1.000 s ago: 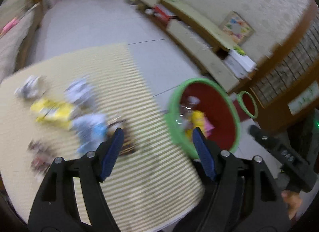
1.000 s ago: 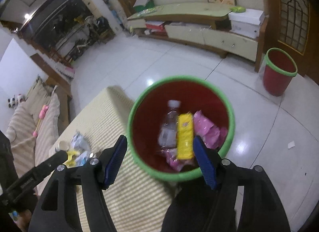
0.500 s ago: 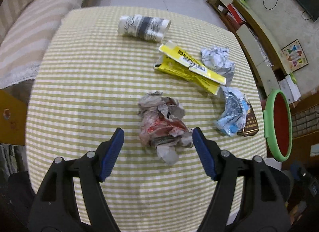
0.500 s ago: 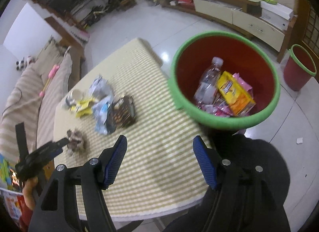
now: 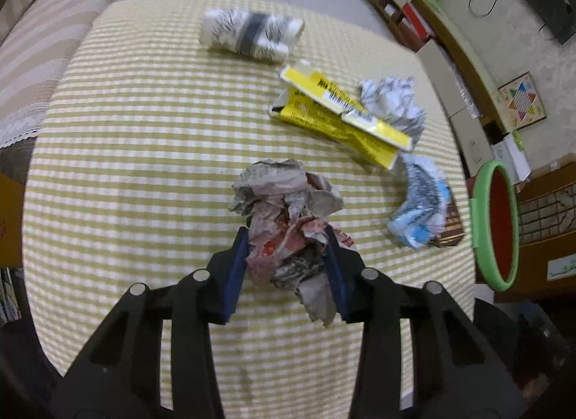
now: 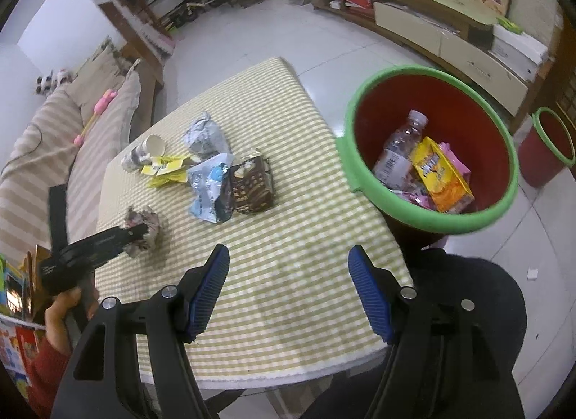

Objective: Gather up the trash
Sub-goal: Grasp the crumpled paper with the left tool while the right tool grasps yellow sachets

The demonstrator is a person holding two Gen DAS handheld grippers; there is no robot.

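Just now the left gripper (image 5: 286, 257), black-framed with blue ribbed pads, has its jaws closing around the crumpled grey-and-red newspaper ball (image 5: 286, 217), which sits between them on the yellow-and-white checked tablecloth (image 5: 144, 138); both pads touch the paper's sides, and a loose grey corner hangs out toward the camera; in the right wrist view the same gripper (image 6: 138, 230) reaches the ball (image 6: 147, 224) from the cloth's left edge, gripped by a hand (image 6: 66, 307) with a red sleeve below it; beyond the newspaper ball lies the rest of the litter: a flattened yellow cardboard carton with a barcode strip (image 5: 342, 120), farther from the camera and to the right; a crumpled white-and-grey paper wad (image 5: 394, 105) touching that carton's far side; a tipped white paper cup with dark stripes (image 5: 252, 35) farthest back; and a crinkled blue-and-white plastic wrapper (image 5: 421, 213) to the ball's right, lying over a dark brown patterned snack packet (image 5: 450, 228); past the cloth's right edge, well apart from the ball, stands the red plastic bin with a green rim (image 6: 432, 152), holding a clear plastic bottle (image 6: 397, 148), an orange-and-yellow snack bag (image 6: 441, 174) and pink wrappers (image 6: 457, 163); a second, smaller red bin with a green rim (image 6: 547, 152) stands on the white tiled floor behind it; the right gripper (image 6: 289, 293) hovers over the near edge of the cloth, its blue pads spread wide with nothing between them.
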